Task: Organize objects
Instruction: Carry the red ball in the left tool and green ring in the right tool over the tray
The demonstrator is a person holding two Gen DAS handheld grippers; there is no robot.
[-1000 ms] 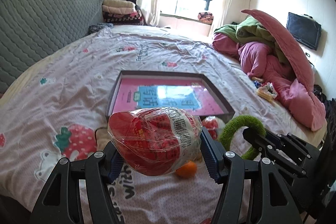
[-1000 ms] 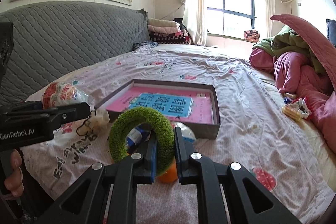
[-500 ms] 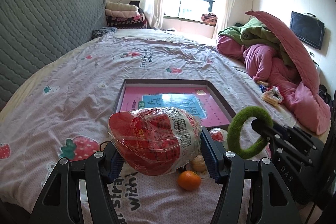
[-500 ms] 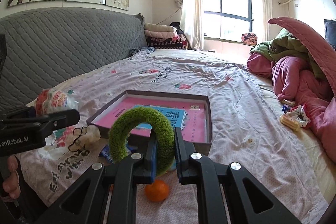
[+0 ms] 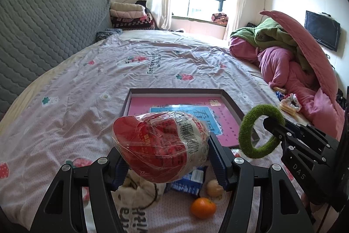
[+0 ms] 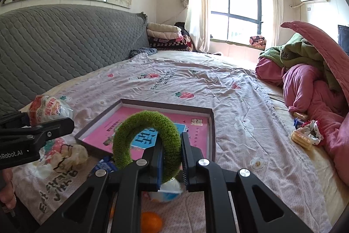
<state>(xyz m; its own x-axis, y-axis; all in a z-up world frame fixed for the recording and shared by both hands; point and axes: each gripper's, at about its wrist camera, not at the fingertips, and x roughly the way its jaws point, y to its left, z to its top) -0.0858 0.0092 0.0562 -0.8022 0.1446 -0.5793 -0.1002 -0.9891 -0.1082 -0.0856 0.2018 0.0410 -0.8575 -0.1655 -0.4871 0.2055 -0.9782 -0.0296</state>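
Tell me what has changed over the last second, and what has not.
Both grippers have risen and drawn back from the shallow box: it sits farther off, and the orange, a blue packet and a small round item beneath them have come into view. Unchanged: the left gripper keeps its jaws on the red wrapped package, the right gripper on the green ring.

The left claw point(image 5: 165, 158) sits low in the frame, jaws spread wide around a wrapped package point(image 5: 160, 145). The right claw point(image 6: 171, 158) pinches a green ring point(image 6: 148, 141) at bottom centre.
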